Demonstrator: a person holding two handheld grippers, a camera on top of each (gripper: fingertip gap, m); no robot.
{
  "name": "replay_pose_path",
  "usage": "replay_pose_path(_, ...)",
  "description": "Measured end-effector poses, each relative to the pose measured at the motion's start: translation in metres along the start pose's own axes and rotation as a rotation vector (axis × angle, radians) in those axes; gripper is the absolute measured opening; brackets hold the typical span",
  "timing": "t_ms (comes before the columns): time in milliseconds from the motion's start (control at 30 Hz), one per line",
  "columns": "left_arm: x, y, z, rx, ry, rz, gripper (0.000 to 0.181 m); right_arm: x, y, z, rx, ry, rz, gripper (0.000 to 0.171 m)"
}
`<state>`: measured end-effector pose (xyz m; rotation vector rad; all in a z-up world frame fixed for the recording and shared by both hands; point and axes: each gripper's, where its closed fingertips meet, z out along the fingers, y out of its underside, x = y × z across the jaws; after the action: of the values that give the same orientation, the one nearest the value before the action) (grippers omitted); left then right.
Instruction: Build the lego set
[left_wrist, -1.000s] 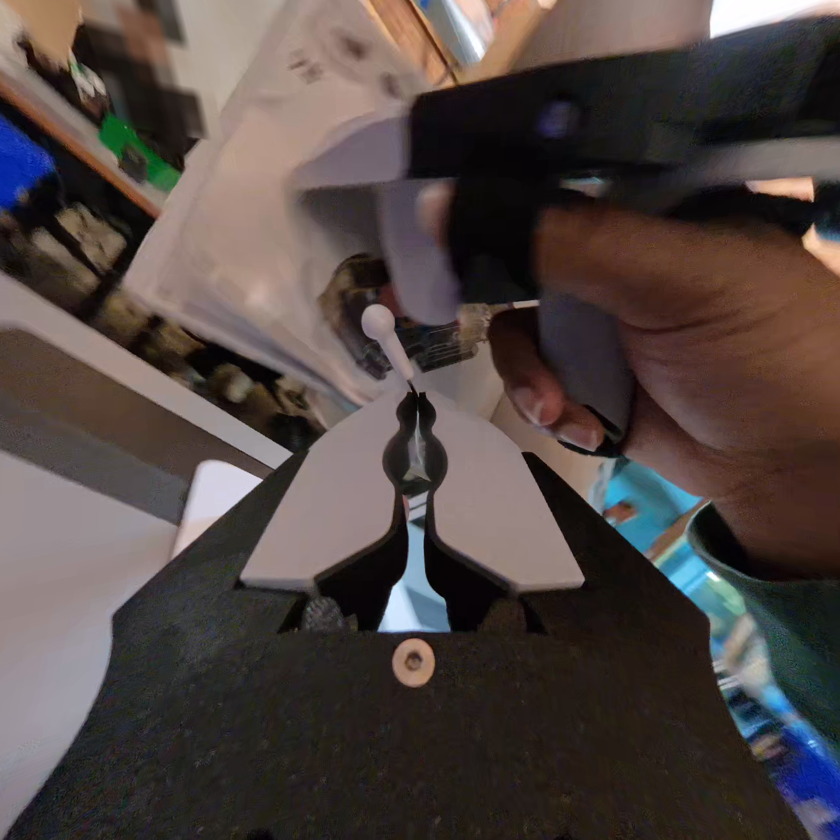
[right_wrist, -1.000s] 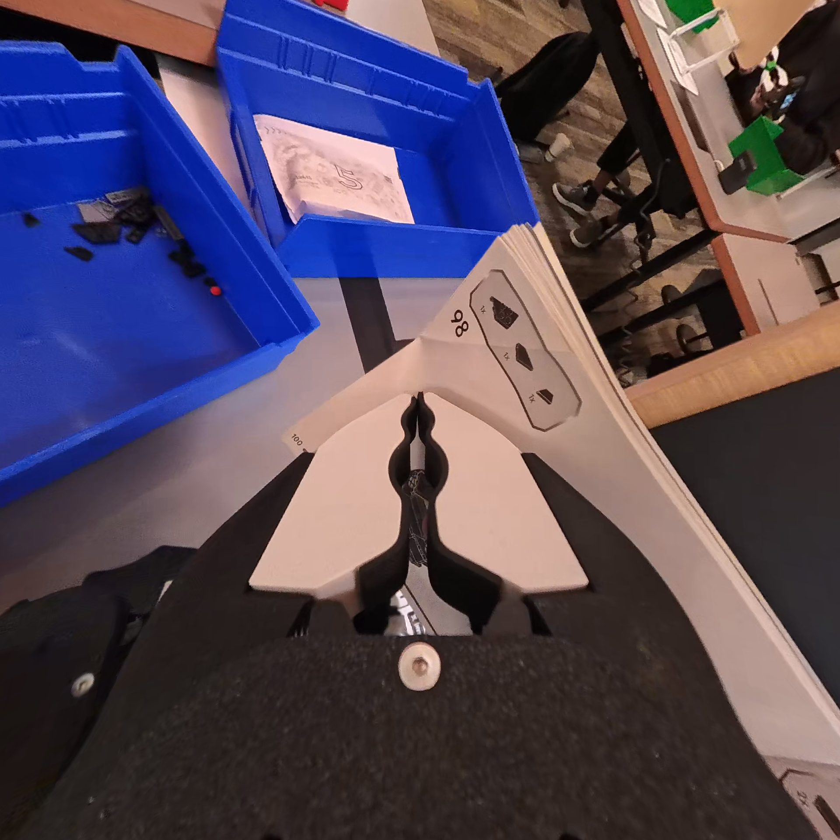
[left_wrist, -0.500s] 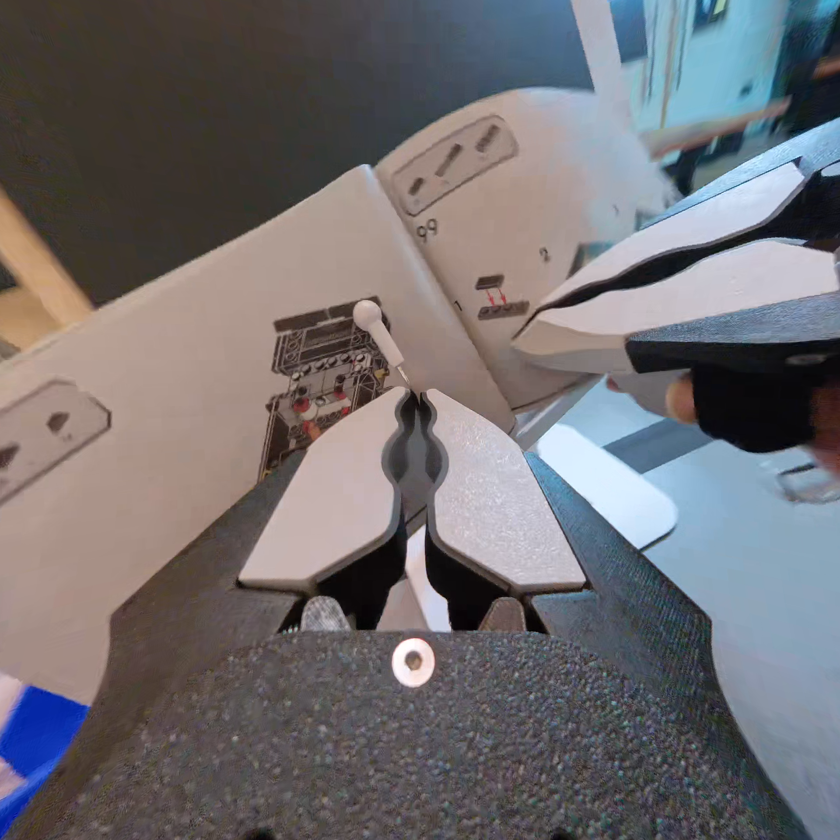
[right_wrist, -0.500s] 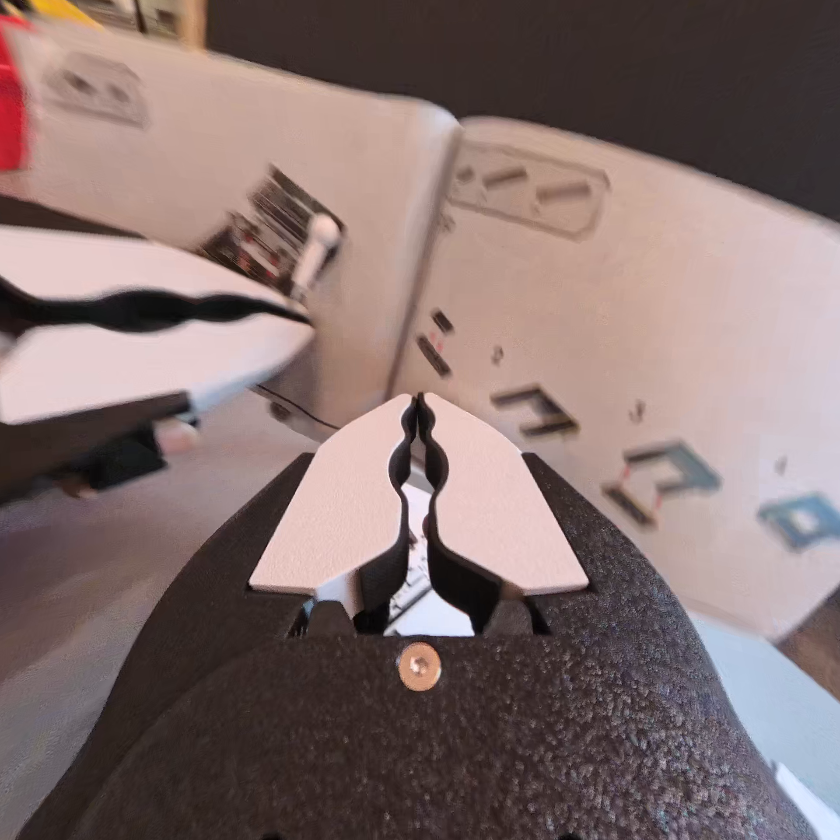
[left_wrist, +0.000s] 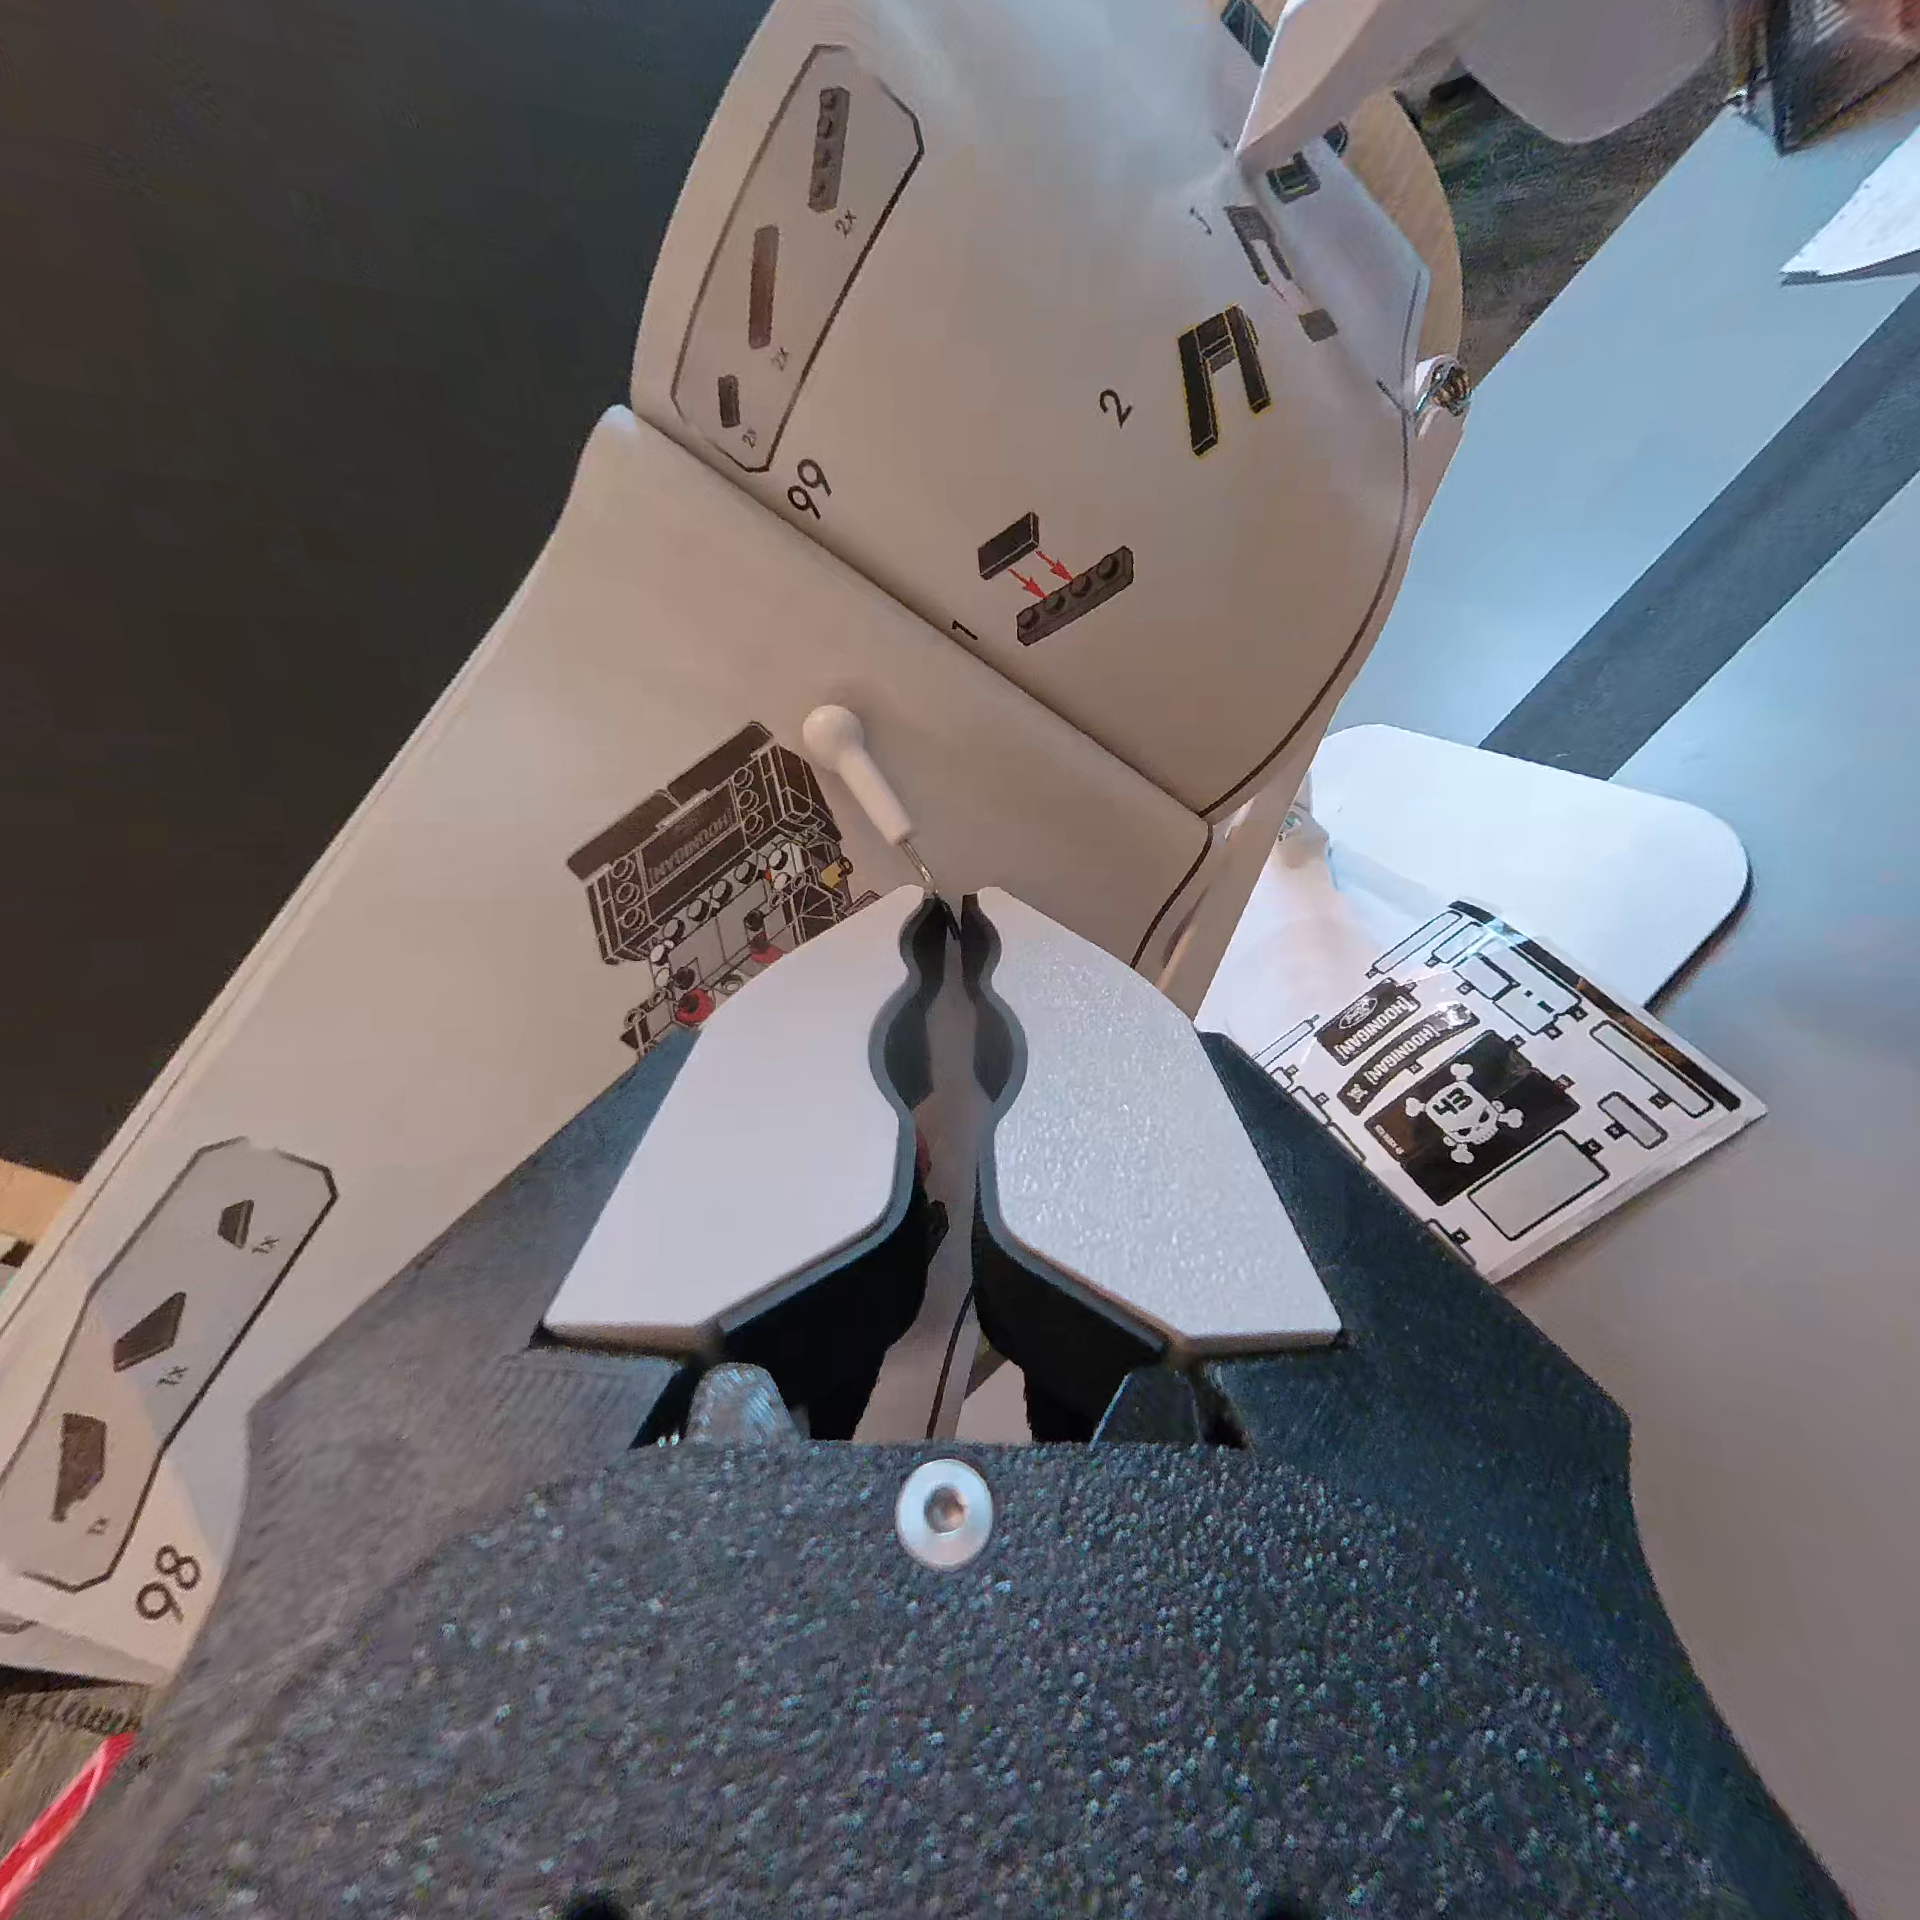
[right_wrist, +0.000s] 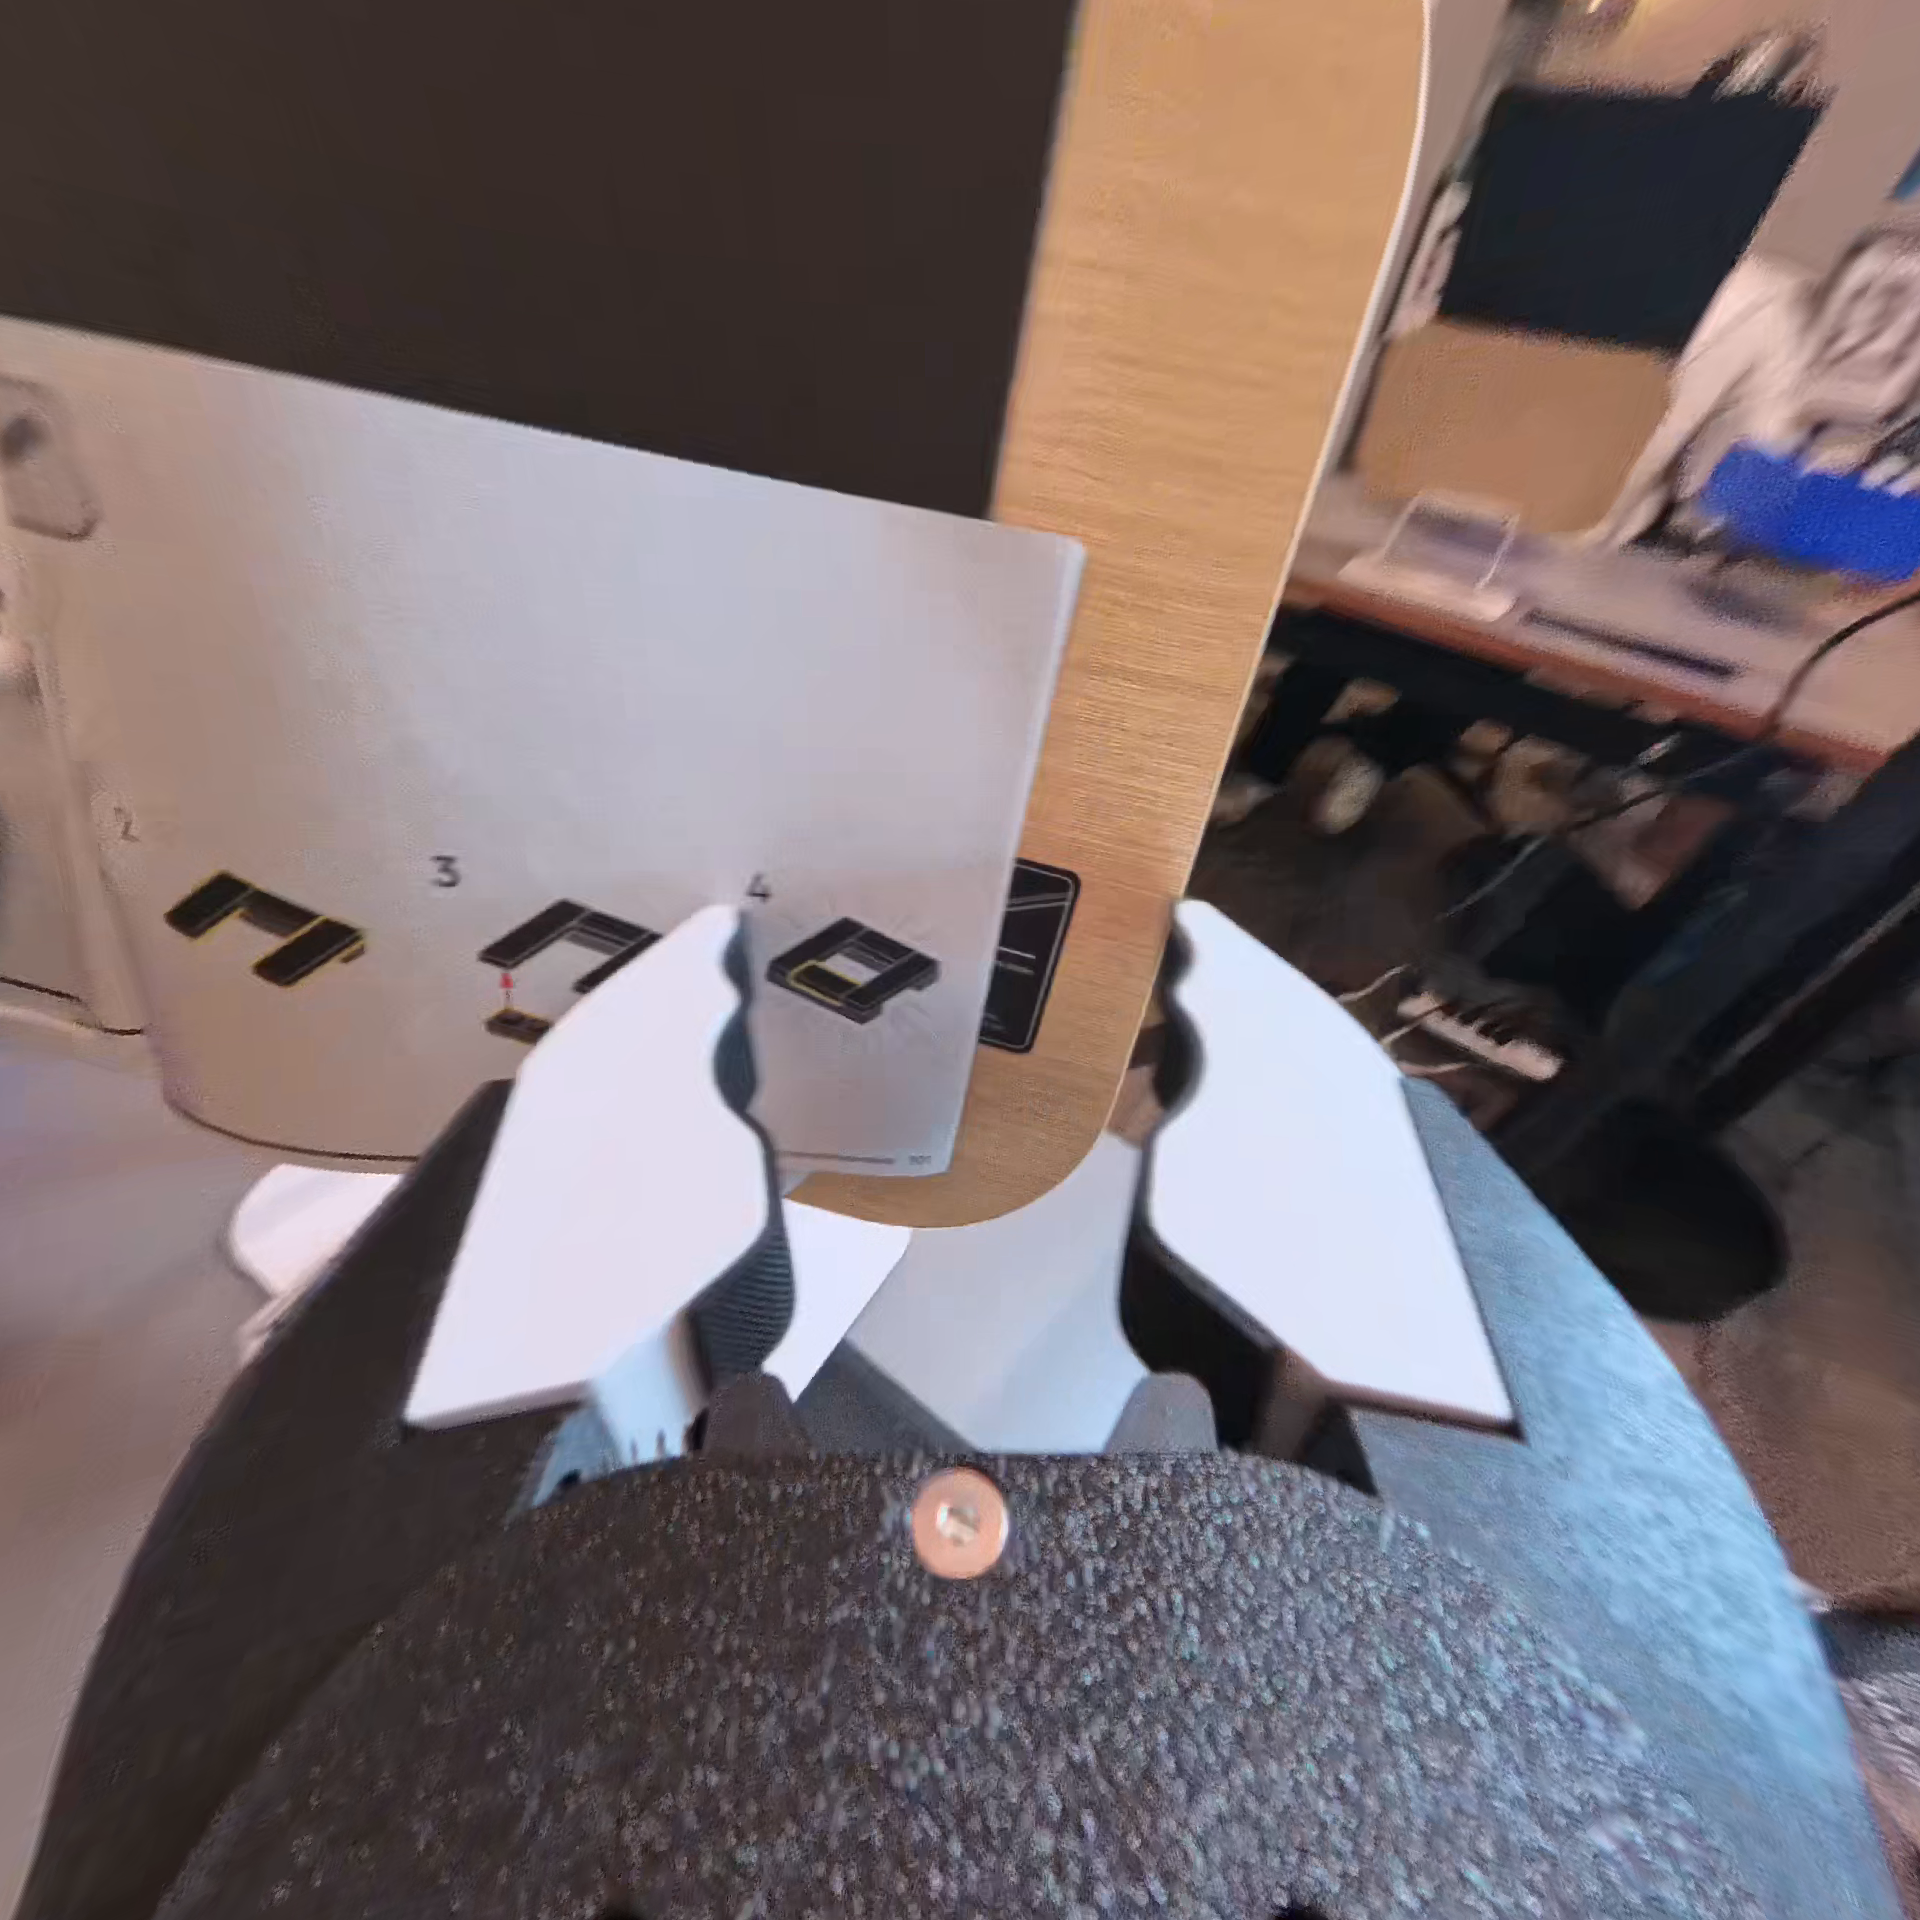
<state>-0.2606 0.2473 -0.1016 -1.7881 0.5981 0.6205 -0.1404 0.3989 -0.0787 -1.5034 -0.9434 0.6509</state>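
The instruction booklet (left_wrist: 499, 987) stands open in front of me, with a car drawing on the left page and small build steps on the right page. My left gripper (left_wrist: 948, 906) is shut on the thin wire of a white-knobbed pin (left_wrist: 847, 753), which sticks up in front of the left page. My right gripper (right_wrist: 956, 920) is open and empty, its jaws standing on either side of the right page's outer edge (right_wrist: 1029, 831). One white fingertip of the right gripper shows at the top of the left wrist view (left_wrist: 1340, 73). No loose bricks are in view.
A sticker sheet (left_wrist: 1486, 1081) lies on the grey table (left_wrist: 1714, 416) beside a white stand base (left_wrist: 1507, 831). A wooden panel (right_wrist: 1174, 623) rises behind the booklet's right edge. Desks, cables and a dark floor lie beyond at the right (right_wrist: 1558, 831).
My right gripper has opened, letting go of the page it held, and now sits at the booklet's right edge. The left gripper keeps the pin; the booklet now faces it open.
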Motion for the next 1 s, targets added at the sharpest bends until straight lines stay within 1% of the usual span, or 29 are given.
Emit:
replay_pose_path(67,0.0,0.0,0.001,0.003,-0.002,0.022,0.004,0.008,0.005,0.007,-0.061,-0.065,0.054,0.097)
replay_pose_path(100,0.0,-0.001,0.002,0.003,-0.002,0.038,0.004,0.011,0.007,0.011,-0.074,-0.097,0.06,0.103)
replay_pose_path(167,0.0,-0.001,0.003,0.007,0.007,0.06,0.004,0.008,0.011,0.02,-0.1,-0.214,0.108,0.102)
replay_pose_path(233,-0.001,0.0,0.003,0.016,0.023,0.056,0.004,-0.004,0.014,0.024,-0.128,-0.39,0.212,0.081)
replay_pose_path(300,0.0,0.0,0.001,0.019,0.032,0.07,0.005,-0.002,0.016,0.022,-0.113,-0.432,0.257,0.063)
replay_pose_path(367,-0.001,0.003,0.0,0.005,0.017,0.12,0.005,-0.004,0.017,0.009,-0.105,-0.456,0.286,0.052)
replay_pose_path(433,-0.004,0.008,-0.001,-0.006,-0.014,0.177,0.004,-0.011,0.02,-0.009,-0.07,-0.439,0.268,0.043)
replay_pose_path(500,-0.005,0.012,0.003,0.0,-0.043,0.228,0.003,-0.018,0.021,-0.022,-0.032,-0.384,0.25,0.041)
replay_pose_path(567,-0.007,0.014,0.007,0.01,-0.062,0.249,0.002,-0.02,0.021,-0.025,-0.02,-0.327,0.24,0.042)
replay_pose_path(700,-0.007,0.014,0.006,0.016,-0.061,0.263,0.002,-0.02,0.02,-0.026,-0.027,-0.314,0.232,0.045)
replay_pose_path(767,-0.008,0.014,0.006,0.009,-0.068,0.291,0.002,-0.019,0.02,-0.03,-0.033,-0.279,0.214,0.05)
replay_pose_path(833,-0.008,0.015,0.006,0.006,-0.068,0.289,0.003,-0.016,0.015,-0.039,-0.014,-0.201,0.184,0.053)
replay_pose_path(933,-0.009,0.015,0.005,-0.006,-0.069,0.251,0.003,-0.009,-0.008,-0.068,0.077,0.027,0.06,0.048)
replay_pose_path(1000,-0.009,0.014,0.004,0.005,-0.069,0.226,0.003,-0.027,-0.026,-0.087,0.113,0.098,-0.062,0.045)
